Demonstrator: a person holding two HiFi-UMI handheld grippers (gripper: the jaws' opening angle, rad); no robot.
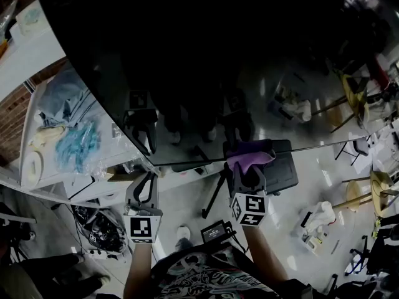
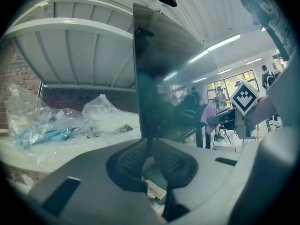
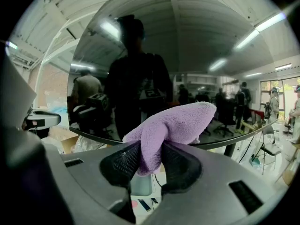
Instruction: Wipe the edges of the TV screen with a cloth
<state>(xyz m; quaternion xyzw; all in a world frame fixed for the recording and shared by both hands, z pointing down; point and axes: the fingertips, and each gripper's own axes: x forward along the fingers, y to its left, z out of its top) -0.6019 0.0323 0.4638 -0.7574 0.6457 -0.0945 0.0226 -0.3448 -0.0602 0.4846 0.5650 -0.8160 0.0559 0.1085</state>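
TV screen [image 1: 206,61]: a big, dark, glossy panel that fills the upper head view and mirrors the room and both grippers. A surface this glossy will likely show smears, so the pass should keep to the rim and not stray onto the glass.
Lower edge [image 1: 187,162]: the thin rim running from the left corner rightward across the head view. This looks like the edge in hand, and a good pass follows it in one unbroken line, corner included.
Plastic bags [image 1: 78,145]: clear and blue, heaped on the pale surface left of the screen and near its lower left corner. A stroke ending at that corner should stop short of them.
Left gripper [image 1: 149,176]: its own view shows the jaws [image 2: 150,142] closed together on the screen's thin rim, near the lower left corner. It appears to steady the panel. The pinch should be firm but light, since a thin panel may flex or rock.
Right gripper [image 1: 249,174]: its jaws are clamped on the cloth. It sits right at the lower edge, well to the right of the left gripper.
Cloth [image 1: 250,157]: purple and fleecy, with a folded lobe sticking out past the jaws [image 3: 173,123] and lying against the lower rim. Only this soft lobe should meet the screen, and the hard jaw tips should ride clear of it.
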